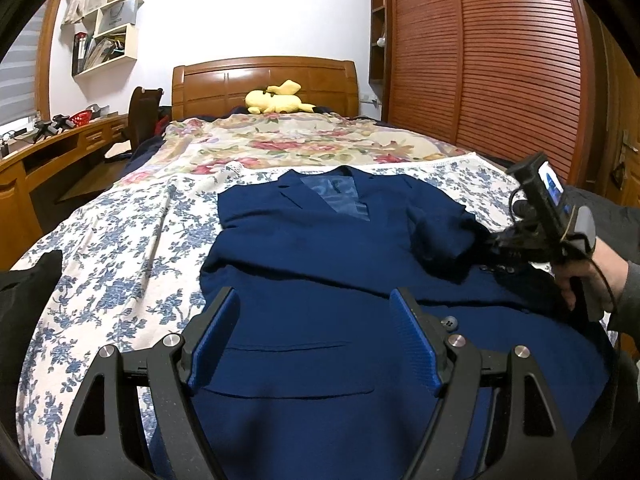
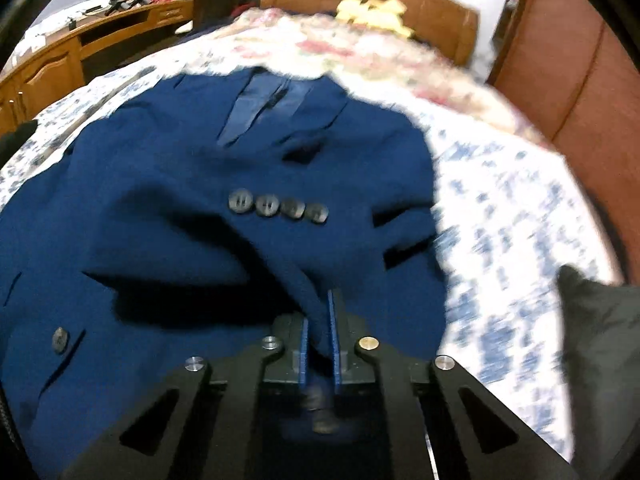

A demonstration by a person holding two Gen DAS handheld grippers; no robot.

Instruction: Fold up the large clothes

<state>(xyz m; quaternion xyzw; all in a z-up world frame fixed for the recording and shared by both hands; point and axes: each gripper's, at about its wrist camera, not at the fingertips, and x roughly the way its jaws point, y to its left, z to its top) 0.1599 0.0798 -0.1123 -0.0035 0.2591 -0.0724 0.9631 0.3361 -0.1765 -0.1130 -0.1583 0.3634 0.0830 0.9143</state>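
Observation:
A navy blue suit jacket lies face up on the bed, collar toward the headboard. My left gripper hovers open over its lower front, near a pocket flap, with nothing between the blue pads. In the right wrist view the jacket has its sleeve, with a row of cuff buttons, folded across the chest. My right gripper is shut on the end of that sleeve. From the left wrist view the right gripper reaches in from the right, held by a hand.
The bed carries a blue-flowered sheet and a red-flowered blanket behind it. A yellow plush toy rests by the wooden headboard. A wardrobe stands on the right and a desk on the left. Dark cloth lies at the bed's left edge.

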